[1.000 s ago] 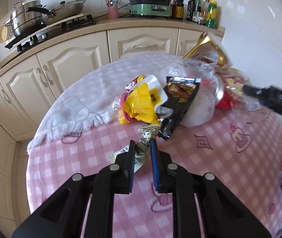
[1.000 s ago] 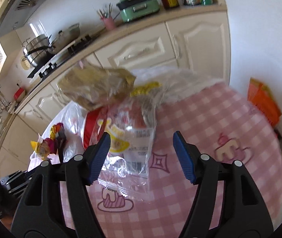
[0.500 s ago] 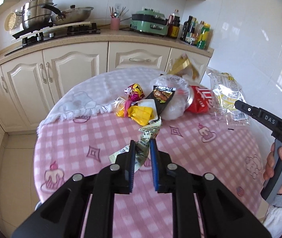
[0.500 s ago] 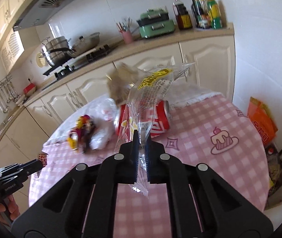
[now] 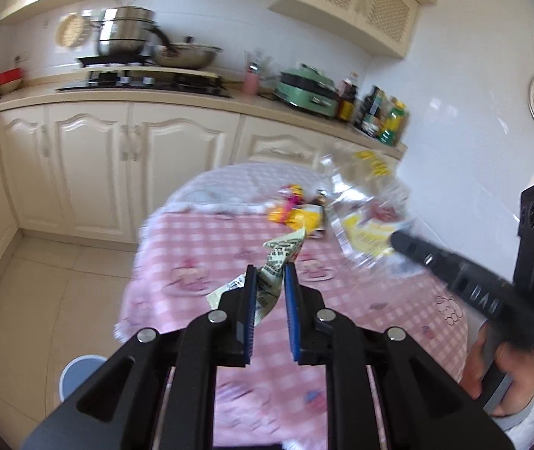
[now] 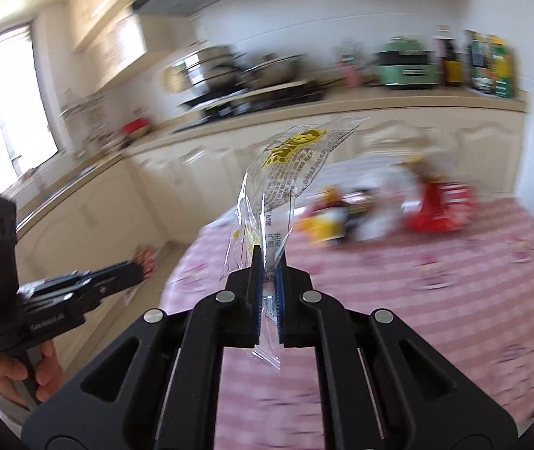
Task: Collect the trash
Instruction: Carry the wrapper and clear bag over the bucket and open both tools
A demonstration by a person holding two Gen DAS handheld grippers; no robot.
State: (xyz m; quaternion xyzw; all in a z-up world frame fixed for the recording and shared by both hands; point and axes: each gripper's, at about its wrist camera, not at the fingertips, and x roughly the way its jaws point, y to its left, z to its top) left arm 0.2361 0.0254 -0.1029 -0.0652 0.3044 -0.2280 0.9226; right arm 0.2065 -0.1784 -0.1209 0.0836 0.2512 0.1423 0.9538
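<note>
Clear crinkly plastic, a printed wrapper (image 6: 285, 187) with a yellow patch, stands up from the right gripper (image 6: 268, 292), whose fingers are narrowed onto its lower edge. The left gripper (image 5: 270, 300) pinches a pale printed wrapper (image 5: 272, 266) between close-set pads, above the near left part of the pink checked table (image 5: 199, 232). More trash (image 6: 360, 210) lies at the table's far side. Both grips catch only thin film, so either piece could slip out during a fast swing; a blue bin (image 5: 81, 371) shows low on the left.
</note>
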